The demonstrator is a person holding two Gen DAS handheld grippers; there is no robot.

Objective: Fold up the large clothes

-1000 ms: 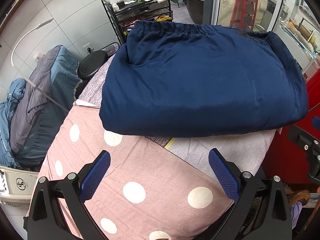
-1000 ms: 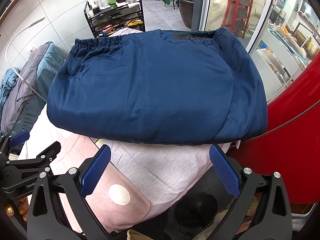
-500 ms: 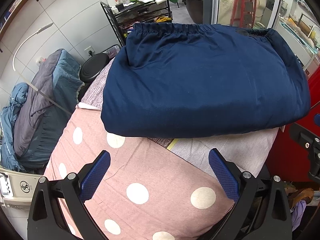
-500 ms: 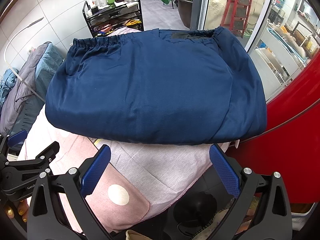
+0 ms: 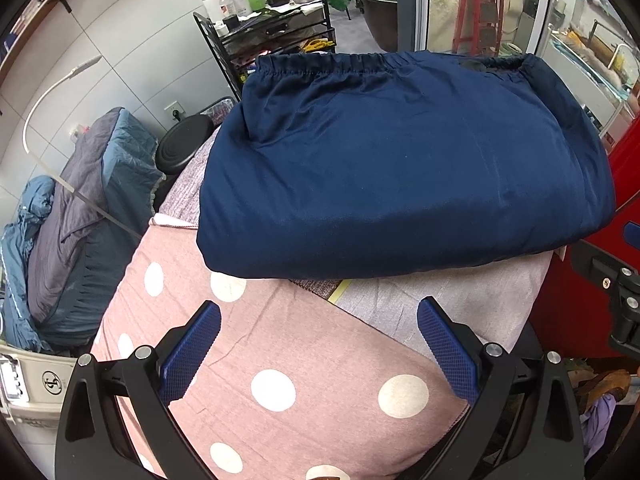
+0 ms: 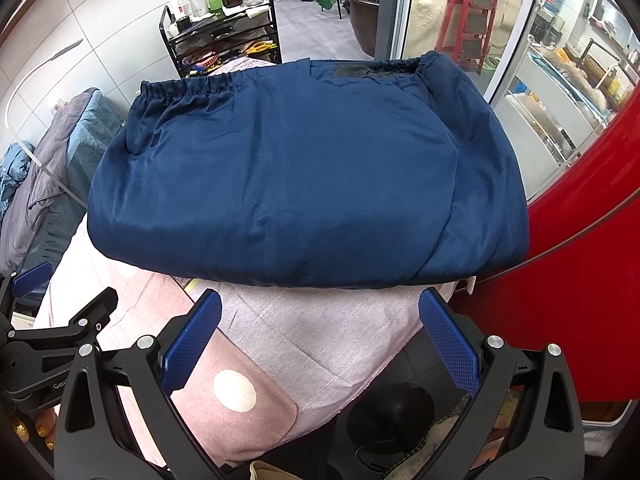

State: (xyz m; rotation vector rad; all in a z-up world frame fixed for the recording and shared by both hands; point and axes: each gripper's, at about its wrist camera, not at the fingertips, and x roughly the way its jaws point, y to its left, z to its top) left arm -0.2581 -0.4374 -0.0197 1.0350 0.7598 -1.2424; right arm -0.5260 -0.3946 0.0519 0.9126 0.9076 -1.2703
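Note:
A navy blue garment (image 5: pixel 400 164) lies folded into a thick rectangle on the cloth-covered table, its elastic waistband along the far edge; it also shows in the right wrist view (image 6: pixel 304 184). My left gripper (image 5: pixel 318 336) is open and empty, hovering above the pink polka-dot cloth (image 5: pixel 304 376) just short of the garment's near edge. My right gripper (image 6: pixel 320 328) is open and empty above the grey-pink cloth (image 6: pixel 320 328) near the garment's near edge. The left gripper also shows at the left of the right wrist view (image 6: pixel 60 320).
A pile of grey and blue clothes (image 5: pixel 72 216) lies to the left. A black wire cart with bottles (image 5: pixel 264 24) stands behind the table. A red curved surface (image 6: pixel 580 280) borders the right. A black stool (image 5: pixel 184 152) sits at the far left.
Both grippers have drifted slightly back and up from the garment; the garment appears a bit further away. Both stay open and the garment has not moved.

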